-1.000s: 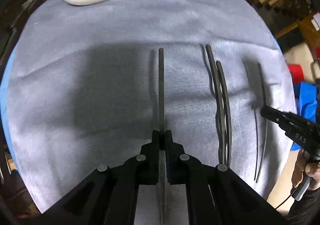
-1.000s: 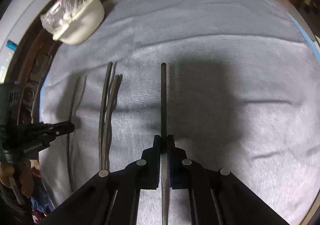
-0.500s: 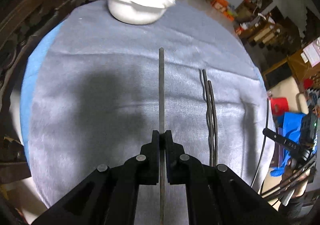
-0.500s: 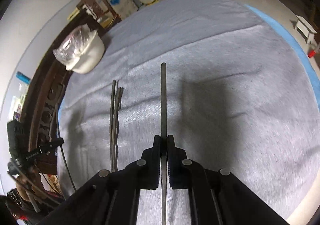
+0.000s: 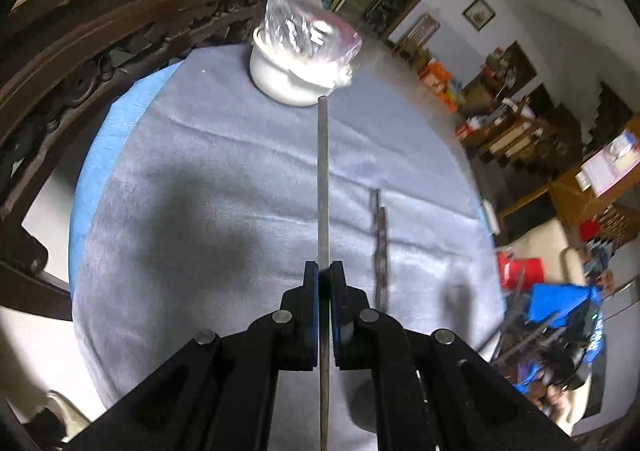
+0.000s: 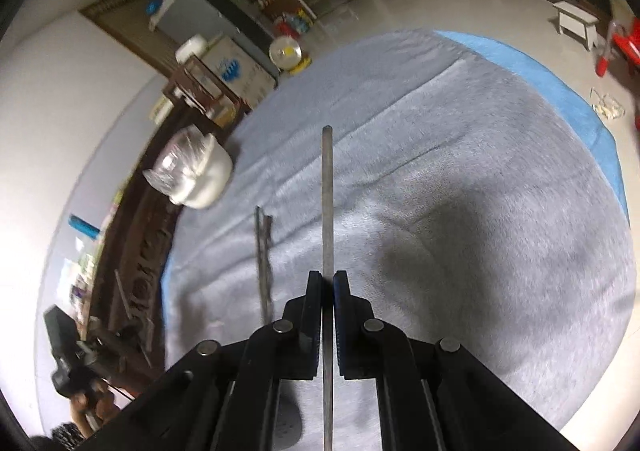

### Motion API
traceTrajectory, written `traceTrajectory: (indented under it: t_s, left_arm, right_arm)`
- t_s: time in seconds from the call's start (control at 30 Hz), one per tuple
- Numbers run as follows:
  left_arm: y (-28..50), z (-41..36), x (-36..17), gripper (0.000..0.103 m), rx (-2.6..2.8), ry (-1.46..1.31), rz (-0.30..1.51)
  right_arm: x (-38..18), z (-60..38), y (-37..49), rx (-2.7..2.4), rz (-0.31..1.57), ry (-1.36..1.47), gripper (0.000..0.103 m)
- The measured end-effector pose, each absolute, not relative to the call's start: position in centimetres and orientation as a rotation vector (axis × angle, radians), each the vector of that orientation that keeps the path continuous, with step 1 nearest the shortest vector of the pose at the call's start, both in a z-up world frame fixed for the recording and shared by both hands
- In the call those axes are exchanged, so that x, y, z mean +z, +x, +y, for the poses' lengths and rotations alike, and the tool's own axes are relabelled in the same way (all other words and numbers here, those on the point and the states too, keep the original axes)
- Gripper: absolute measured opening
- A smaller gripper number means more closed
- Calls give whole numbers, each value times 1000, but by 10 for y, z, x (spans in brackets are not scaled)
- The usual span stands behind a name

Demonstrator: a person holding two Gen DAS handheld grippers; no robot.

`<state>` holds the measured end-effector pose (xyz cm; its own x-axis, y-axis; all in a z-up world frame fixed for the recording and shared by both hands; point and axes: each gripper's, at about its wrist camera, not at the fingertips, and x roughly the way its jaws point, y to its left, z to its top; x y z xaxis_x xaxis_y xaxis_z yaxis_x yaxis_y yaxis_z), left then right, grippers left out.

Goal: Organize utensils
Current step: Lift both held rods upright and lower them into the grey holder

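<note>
slim dark chopstick (image 5: pixel 322 179), straight, claw-clamped (image 5: pixel 324 279)

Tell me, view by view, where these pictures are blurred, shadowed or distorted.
Left wrist view: fisheye bends the room's edges; the bowl and its plastic wrap are motion-smeared, the pair of chopsticks on the grey cloth blurred; a broad dark shadow falls left of the gripper. Right wrist view: curved walls, blurred bowl, a shadow right of the gripper.

A plastic-wrapped white bowl (image 5: pixel 294 81) sits on the grey tablecloth (image 5: pixel 200 179).
</note>
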<state>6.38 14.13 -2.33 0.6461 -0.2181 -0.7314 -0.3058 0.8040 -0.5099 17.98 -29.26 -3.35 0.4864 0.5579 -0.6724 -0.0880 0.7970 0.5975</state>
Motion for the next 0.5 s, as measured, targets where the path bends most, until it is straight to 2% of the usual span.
traceTrajectory:
  t_s: [0.5]
  left_arm:
    - [25,89,28,5,-27,-719,624]
  right_arm:
    - [-11,-280,149,481,802,774,6]
